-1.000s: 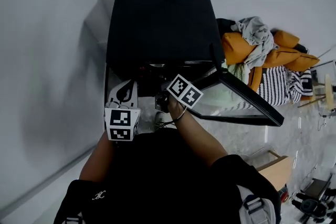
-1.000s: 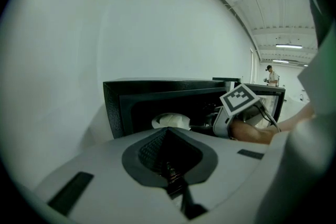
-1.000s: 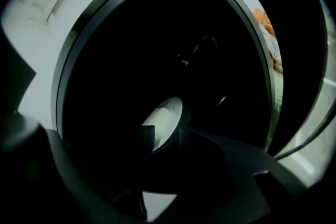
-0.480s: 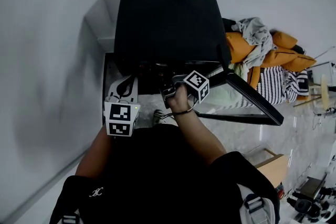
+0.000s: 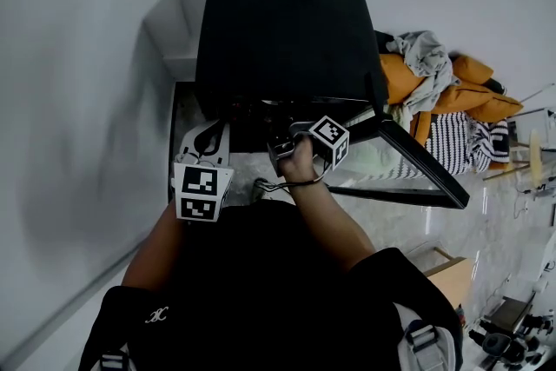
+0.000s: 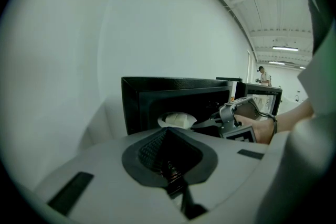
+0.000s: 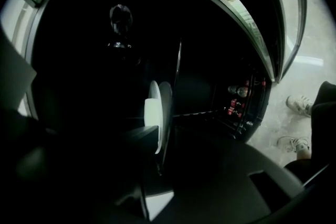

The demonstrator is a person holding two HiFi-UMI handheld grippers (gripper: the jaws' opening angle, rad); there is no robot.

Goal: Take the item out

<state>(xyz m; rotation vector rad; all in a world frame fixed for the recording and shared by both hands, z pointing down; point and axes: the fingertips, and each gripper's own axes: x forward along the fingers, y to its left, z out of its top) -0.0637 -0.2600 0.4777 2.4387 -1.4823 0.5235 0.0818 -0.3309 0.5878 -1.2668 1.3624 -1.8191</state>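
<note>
A black microwave oven (image 5: 282, 30) stands against the wall with its door (image 5: 417, 174) swung open to the right. Inside it sits a white plate (image 6: 176, 119) with something pale on it. My right gripper (image 5: 280, 148) reaches into the cavity. In the right gripper view the plate (image 7: 156, 110) is seen edge-on, and its rim lies between the closing jaws of the right gripper (image 7: 157, 136). The left gripper view shows the right gripper's fingertips (image 6: 207, 124) at the plate's edge. My left gripper (image 5: 204, 154) hangs back outside the oven at its left front, jaws together and empty.
A heap of orange cushions and striped cloth (image 5: 443, 91) lies to the right behind the door. The white wall (image 5: 78, 100) runs close on the left. A wooden box (image 5: 452, 278) and the person's shoes (image 7: 299, 105) are on the pale floor.
My right gripper has pushed forward into the oven cavity and its marker cube has turned. The left gripper has stayed almost in place.
</note>
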